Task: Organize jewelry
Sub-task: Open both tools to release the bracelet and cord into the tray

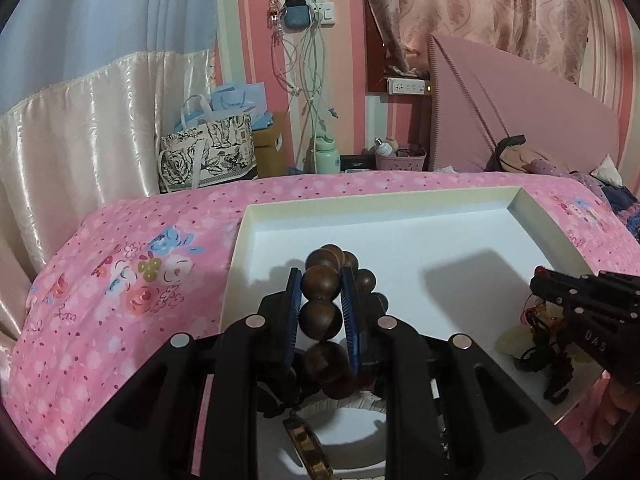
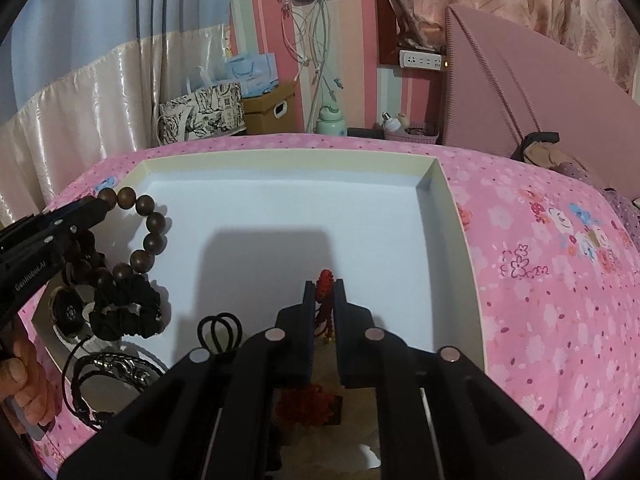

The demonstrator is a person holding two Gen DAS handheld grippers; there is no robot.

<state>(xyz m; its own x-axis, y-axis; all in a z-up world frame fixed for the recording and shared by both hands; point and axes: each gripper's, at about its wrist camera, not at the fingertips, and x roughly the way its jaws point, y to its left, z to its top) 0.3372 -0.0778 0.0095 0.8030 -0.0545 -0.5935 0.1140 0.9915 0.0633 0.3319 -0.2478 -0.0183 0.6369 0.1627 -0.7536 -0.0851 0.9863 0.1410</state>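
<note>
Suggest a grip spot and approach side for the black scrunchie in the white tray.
Probably the black scrunchie's right arc, the ruffled band facing the bare tray floor. Come from above on that side, pads straddling the band: it lies flat. Its left and upper edges crowd the wooden bead bracelet, held in the left claw, and a watch.

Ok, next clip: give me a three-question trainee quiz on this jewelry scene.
1. True or false: the left tool grips a wooden bead bracelet.
2. What colour is the tasselled ornament between the right tool's fingers?
3. The black scrunchie lies: A) inside the white tray, B) on the pink bedsheet, C) on the floor.

Key: 1 true; 2 red; 3 A.
</note>
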